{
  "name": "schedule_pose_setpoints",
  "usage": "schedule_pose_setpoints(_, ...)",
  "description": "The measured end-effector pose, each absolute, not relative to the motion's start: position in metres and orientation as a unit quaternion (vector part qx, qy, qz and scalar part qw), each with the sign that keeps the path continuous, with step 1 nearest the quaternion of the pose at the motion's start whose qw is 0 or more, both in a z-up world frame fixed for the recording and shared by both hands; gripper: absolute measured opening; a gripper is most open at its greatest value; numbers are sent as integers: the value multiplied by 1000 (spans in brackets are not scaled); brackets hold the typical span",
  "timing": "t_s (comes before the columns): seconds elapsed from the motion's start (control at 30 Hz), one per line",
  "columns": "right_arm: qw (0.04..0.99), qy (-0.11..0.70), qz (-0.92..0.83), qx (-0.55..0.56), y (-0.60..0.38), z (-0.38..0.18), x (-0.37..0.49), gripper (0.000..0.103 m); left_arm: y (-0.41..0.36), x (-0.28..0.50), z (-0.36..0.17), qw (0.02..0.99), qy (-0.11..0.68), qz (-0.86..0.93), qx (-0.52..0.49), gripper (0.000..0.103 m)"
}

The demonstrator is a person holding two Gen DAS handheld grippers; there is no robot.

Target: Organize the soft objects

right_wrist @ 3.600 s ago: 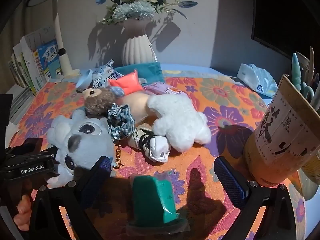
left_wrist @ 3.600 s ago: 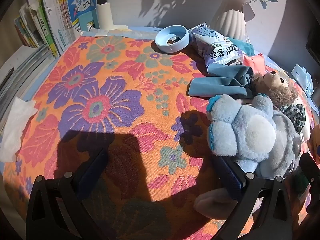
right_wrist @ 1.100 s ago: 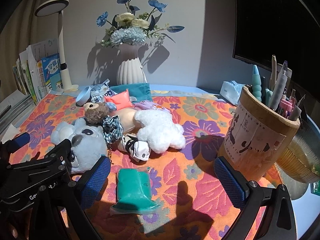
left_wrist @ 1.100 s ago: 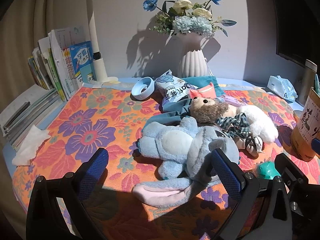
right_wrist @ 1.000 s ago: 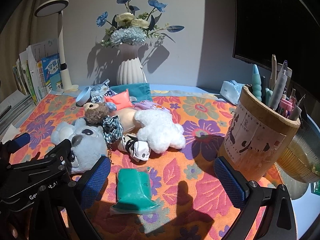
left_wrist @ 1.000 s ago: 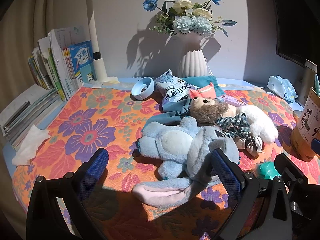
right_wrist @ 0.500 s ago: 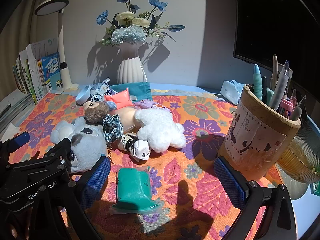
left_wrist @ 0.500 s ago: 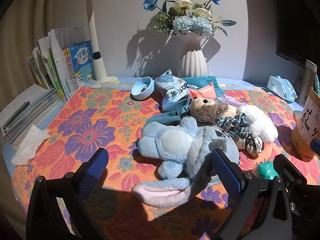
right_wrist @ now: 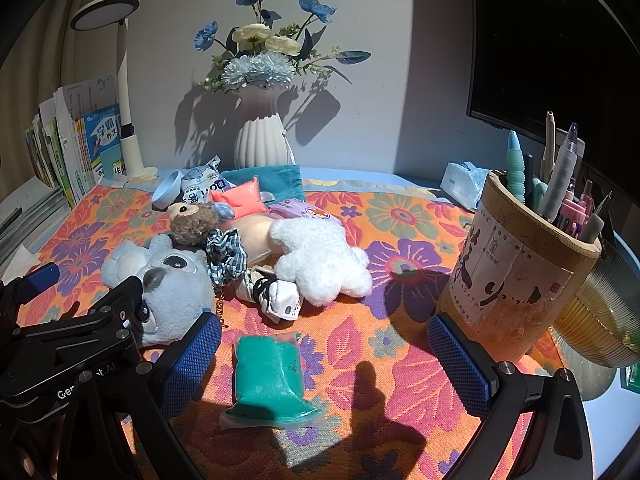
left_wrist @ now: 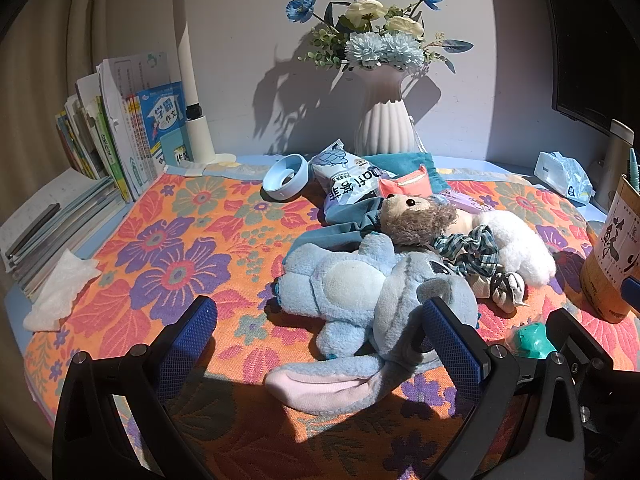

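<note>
A blue-grey plush animal (left_wrist: 360,292) lies on the flowered cloth (left_wrist: 172,248), just beyond my open, empty left gripper (left_wrist: 320,340). Behind it lie a brown bear toy (left_wrist: 412,216), a checked scrunchie (left_wrist: 468,248), a white plush (left_wrist: 516,240), a coral pouch (left_wrist: 404,180), a teal cloth (left_wrist: 348,228) and a snack bag (left_wrist: 348,184). My right gripper (right_wrist: 332,352) is open and empty above a green bagged lump (right_wrist: 268,372). The white plush (right_wrist: 320,256) and the blue-grey plush (right_wrist: 168,280) lie beyond it.
A white vase of flowers (left_wrist: 384,120) stands at the back, with a lamp (left_wrist: 188,80) and books (left_wrist: 120,128) at the left. A pen holder (right_wrist: 520,264) stands close to my right finger. A blue bowl (left_wrist: 286,182), a tissue (left_wrist: 60,292) and a tissue pack (right_wrist: 464,184) lie around.
Over the last second almost nothing moves. Since 3.6 s ago both grippers have pulled back and up, so the whole pile and the back wall show.
</note>
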State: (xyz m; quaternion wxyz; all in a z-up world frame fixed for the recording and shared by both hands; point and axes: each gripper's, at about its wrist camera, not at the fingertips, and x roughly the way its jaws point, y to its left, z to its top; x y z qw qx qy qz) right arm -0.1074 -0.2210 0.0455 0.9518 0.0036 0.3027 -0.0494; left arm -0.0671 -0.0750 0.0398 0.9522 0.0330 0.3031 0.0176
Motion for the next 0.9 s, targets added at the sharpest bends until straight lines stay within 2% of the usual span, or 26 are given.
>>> schedule_pose_setpoints(0.6, 952, 302, -50, 4, -220, 46, -108, 103, -74, -67, 41, 952, 304, 12, 26, 102)
schedule_pose_setpoints(0.77, 951, 304, -38, 23, -229, 48, -111, 103, -48, -73, 46, 945, 323, -44, -27, 102)
schedule_pose_setpoints(0.9, 948, 314, -28, 33, -236, 46, -117, 103, -27, -82, 47, 941, 330, -75, -31, 102)
